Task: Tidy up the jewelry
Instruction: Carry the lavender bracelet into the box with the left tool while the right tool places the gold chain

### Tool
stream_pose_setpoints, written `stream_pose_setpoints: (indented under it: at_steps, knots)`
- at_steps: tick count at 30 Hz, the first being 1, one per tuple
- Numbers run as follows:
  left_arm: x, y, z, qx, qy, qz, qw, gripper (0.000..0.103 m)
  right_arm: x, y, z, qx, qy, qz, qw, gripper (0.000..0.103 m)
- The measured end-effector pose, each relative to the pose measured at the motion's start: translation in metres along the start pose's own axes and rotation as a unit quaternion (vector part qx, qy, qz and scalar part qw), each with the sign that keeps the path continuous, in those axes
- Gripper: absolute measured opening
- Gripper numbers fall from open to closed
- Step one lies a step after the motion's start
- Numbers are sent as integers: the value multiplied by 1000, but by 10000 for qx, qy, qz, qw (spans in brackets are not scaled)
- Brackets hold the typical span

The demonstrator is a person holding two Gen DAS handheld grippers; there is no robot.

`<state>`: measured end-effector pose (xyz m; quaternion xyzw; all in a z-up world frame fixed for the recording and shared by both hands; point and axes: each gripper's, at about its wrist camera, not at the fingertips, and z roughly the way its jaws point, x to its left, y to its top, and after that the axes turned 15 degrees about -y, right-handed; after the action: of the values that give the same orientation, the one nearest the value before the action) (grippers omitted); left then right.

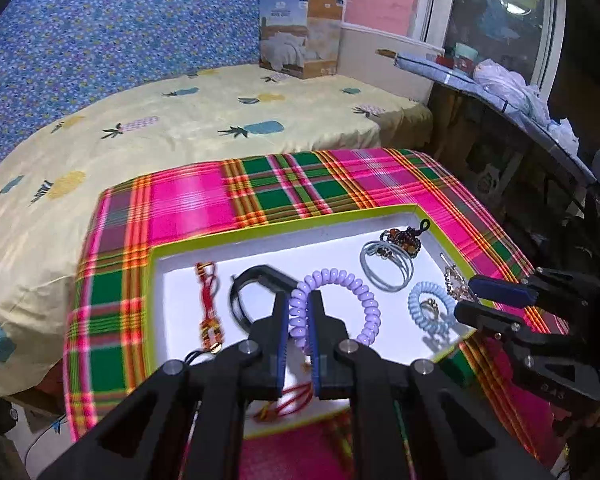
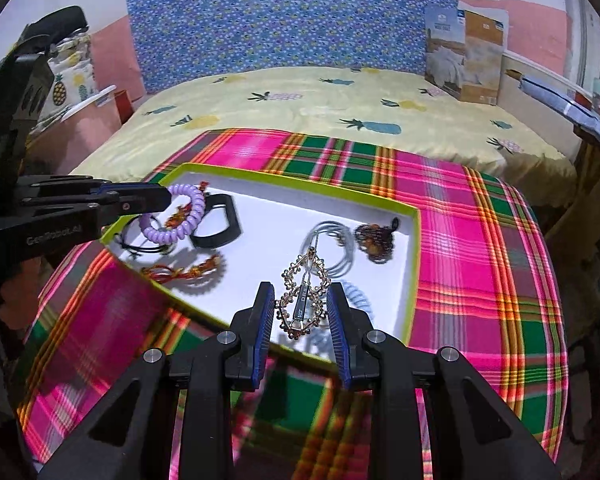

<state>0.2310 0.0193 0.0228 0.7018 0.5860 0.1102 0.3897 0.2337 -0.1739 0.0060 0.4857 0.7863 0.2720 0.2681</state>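
The left gripper (image 1: pixel 299 312) has its jaws pinching a lilac spiral coil bracelet (image 1: pixel 362 294), lifted just above the white-floored, lime-rimmed shallow tray (image 1: pixel 284 226) on the pink-and-green plaid tabletop (image 1: pixel 188 204). Only the right wrist view shows what the right gripper (image 2: pixel 302 312) carries: a gold openwork teardrop hairclip (image 2: pixel 303 296) sits between its spread jaws, though whether the pads actually press it I cannot tell. That view also reveals the red-and-gold braided cord (image 2: pixel 180 270) lying whole near the tray's left edge. The left view alone shows a small ring (image 1: pixel 429 304) resting inside a pale blue coil band (image 1: pixel 430 308).
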Motion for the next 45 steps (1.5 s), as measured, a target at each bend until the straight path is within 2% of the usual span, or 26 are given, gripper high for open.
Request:
stream_pose_setpoints:
  at_steps: [10,20,27,31,33,40,45]
  knots:
    - [-9,2,46,380,-139,91,9991,10,-14,4,24,160,-108,44,9998,28]
    - [-9,-2,61,610,-173,141,9979,10,-15,7,53,446,-153,25,9989,28]
    - [-10,-6,65,654,-138,196,9976,11,-13,6,55,485,-109,-38,9988,28]
    - [-13,-7,60,610,-125,231,9978,12,-14,5,51,461,-153,-22,9988,32]
    - [-15,-7,54,548,-119,240,9981,16,-15,4,46,415,-135,38,9990,37]
    - [-20,-12,18,226,-46,155,9996,19,-20,-1,12,209,-177,335,9991,37]
    - [-28,-30,-18,-35,10,60,10000,20,-19,-11,-27,79,-267,534,9982,37]
